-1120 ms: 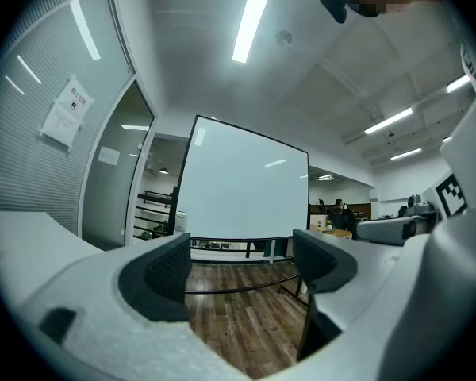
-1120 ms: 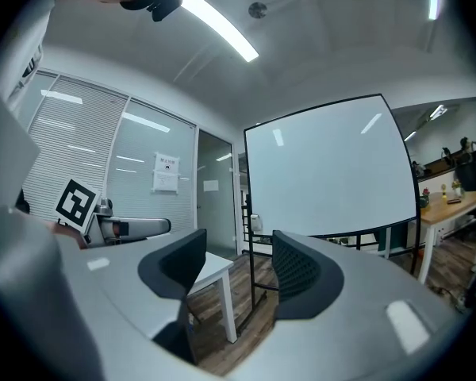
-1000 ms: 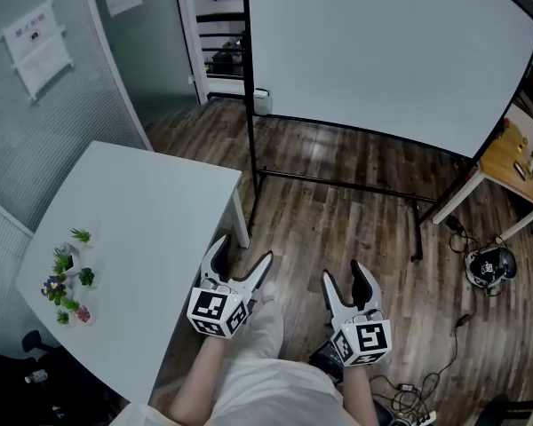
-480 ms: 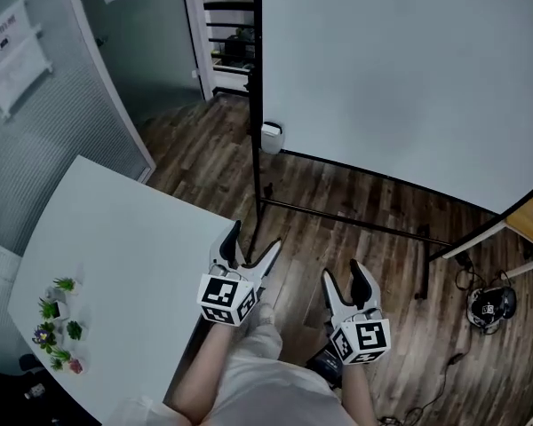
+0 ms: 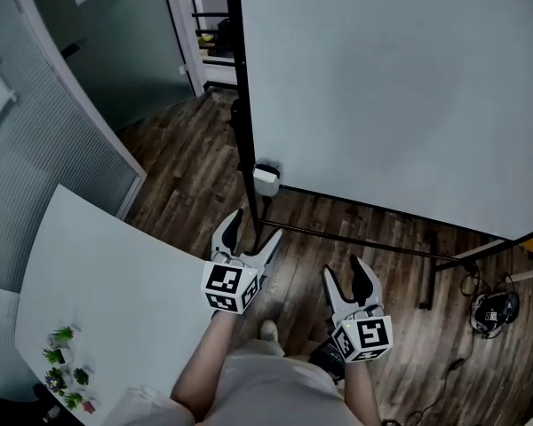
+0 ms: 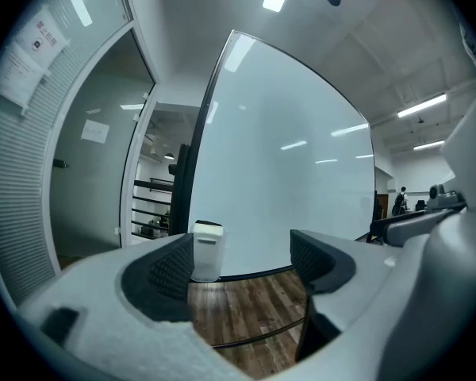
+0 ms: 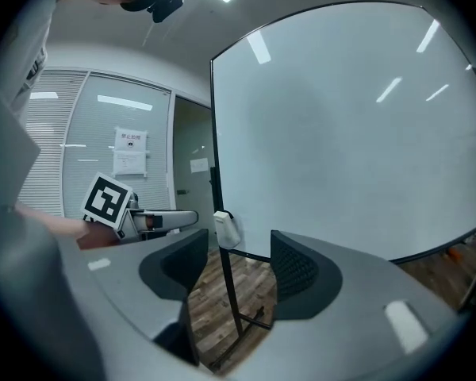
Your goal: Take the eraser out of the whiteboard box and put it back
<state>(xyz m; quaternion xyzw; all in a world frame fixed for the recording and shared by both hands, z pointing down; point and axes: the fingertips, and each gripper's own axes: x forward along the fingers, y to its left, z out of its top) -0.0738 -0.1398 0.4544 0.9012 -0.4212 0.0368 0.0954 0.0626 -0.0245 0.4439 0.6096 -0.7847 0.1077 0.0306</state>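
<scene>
The whiteboard box [image 5: 266, 178] is a small white holder fixed to the black post [image 5: 245, 140] at the lower left corner of the whiteboard [image 5: 382, 87]. In the left gripper view a dark strip shows at the box's top edge; whether that is the eraser cannot be told.

Below the box in the head view, and nearest to it, the left gripper [image 5: 253, 229] points up toward it without touching. Its jaws stand wide and are closing slightly, with only floor and the distant box seen between them. The right gripper [image 5: 343, 273] is further from the box, lower and to its right. Its jaws are spread and nothing is between them.

The wood floor [image 5: 186, 167] runs under the box. A white table [image 5: 98, 282] lies to the box's lower left, and small plants [image 5: 67, 371] stand on the table corner farthest from the box.
</scene>
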